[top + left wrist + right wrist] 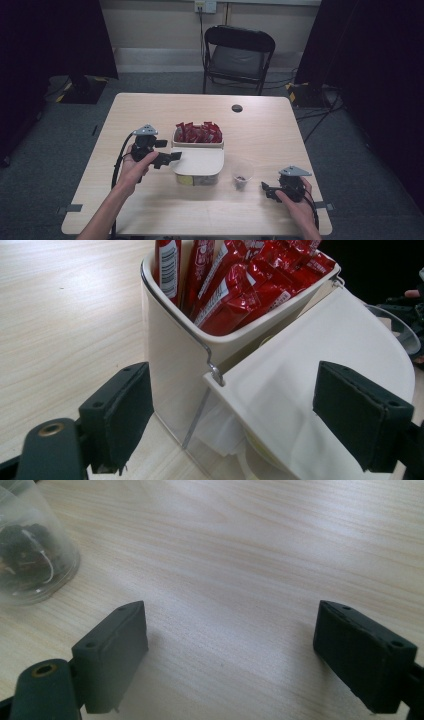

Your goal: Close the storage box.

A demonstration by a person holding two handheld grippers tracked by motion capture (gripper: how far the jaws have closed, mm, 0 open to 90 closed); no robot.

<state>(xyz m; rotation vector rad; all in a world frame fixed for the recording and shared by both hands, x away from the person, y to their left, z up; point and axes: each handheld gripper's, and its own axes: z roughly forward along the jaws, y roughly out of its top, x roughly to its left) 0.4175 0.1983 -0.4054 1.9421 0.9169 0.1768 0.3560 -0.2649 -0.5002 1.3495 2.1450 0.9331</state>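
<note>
The table under me is pale wood-grain laminate, smooth, with a soft sheen. My left gripper and right gripper carry matt black jaw pads, faintly textured, rough at the edges. The container is cream plastic, smooth and semi-gloss; its lower wall is clear plastic. A thin bare-metal wire runs along its rim. The lid is matt cream plastic. The sachets are glossy red foil, creased. The cup is thin clear plastic, slightly cloudy.
</note>
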